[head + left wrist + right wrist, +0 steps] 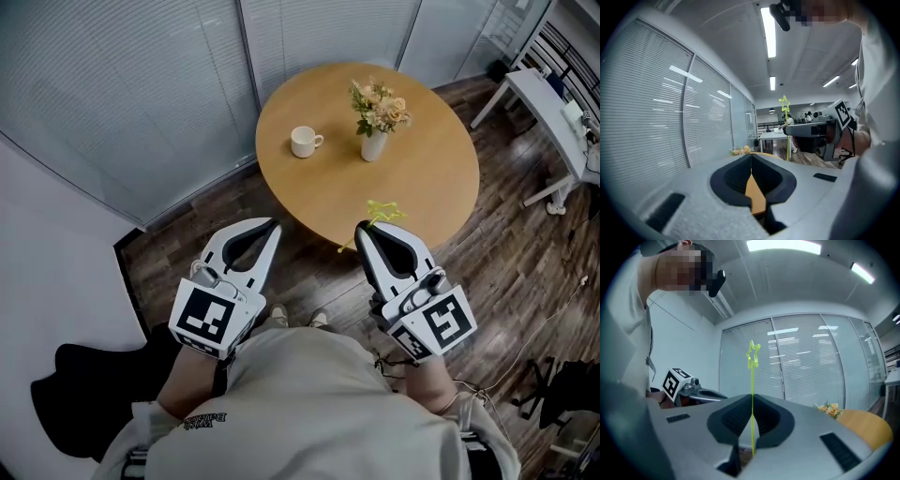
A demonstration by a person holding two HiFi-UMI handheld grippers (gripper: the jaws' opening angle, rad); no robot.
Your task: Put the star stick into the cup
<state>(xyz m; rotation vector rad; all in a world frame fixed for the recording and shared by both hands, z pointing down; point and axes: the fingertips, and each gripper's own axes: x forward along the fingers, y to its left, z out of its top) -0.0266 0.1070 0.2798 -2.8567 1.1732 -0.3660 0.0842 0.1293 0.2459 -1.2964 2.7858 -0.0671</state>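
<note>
The round tabletop (pixel 412 187) lay bare across its near and right parts, so open room ran from the right tool (pixel 362 229) at the near edge up to the white cup (pixel 305 142). The cup stood alone on the left side, mouth upward, with nothing over it. A vase of flowers (pixel 374 127) stood to the cup's right, apart from it, its blooms higher than the cup's rim; it was the only obstacle on that surface. The star stick (pixel 382 213), clamped in the right tool, jutted over the near edge. The left tool (pixel 273 224), jaws together, hung over the wood floor (pixel 309 272), short of the tabletop.
</note>
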